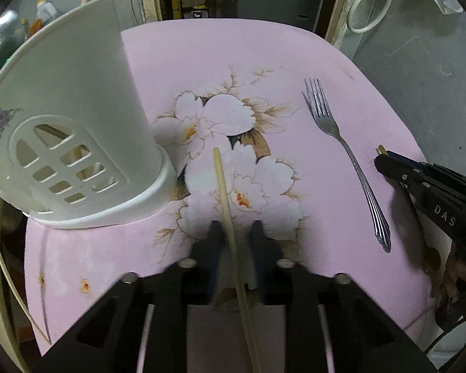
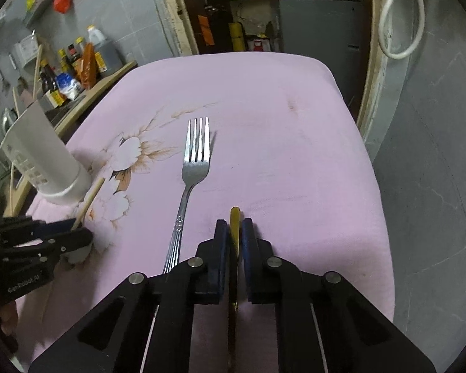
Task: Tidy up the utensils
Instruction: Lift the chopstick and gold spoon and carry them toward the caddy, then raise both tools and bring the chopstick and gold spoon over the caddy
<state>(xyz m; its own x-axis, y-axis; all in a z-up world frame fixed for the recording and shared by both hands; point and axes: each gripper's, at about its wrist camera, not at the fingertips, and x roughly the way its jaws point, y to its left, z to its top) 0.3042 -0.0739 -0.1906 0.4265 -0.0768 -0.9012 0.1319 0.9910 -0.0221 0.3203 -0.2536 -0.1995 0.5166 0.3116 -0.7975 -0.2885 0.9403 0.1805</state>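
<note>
1. Your left tool (image 1: 234, 233) is closed tight on a long wooden chopstick (image 1: 225, 205). The stick pokes out far in front, toward the white holder (image 1: 77, 124). It is thin and smooth, so it could slide or swing if you tip it fast.

2. Your right tool (image 2: 234, 227) is also closed tight, on a thin gold-coloured utensil (image 2: 235, 233). You see only its edge, so you cannot tell what kind it is. A flat thing held by its thin edge can twist and drop out.

3. The white holder stands on the pink surface (image 2: 279, 155), at its left side. It looks tall and light. If the stick bumps its wall and misses the opening on top, the holder could tip or slide off the edge next to it.

4. The fork (image 2: 195, 161) lies flat to the right of the holder, well apart from it, with its prongs pointing away from you. Its handle is just beside your right tool. If that tool swings low, it could knock the fork off.

5. Both tools are near each other in front of the holder. If both go to it at once, they could bump. I think one at a time is safer.
</note>
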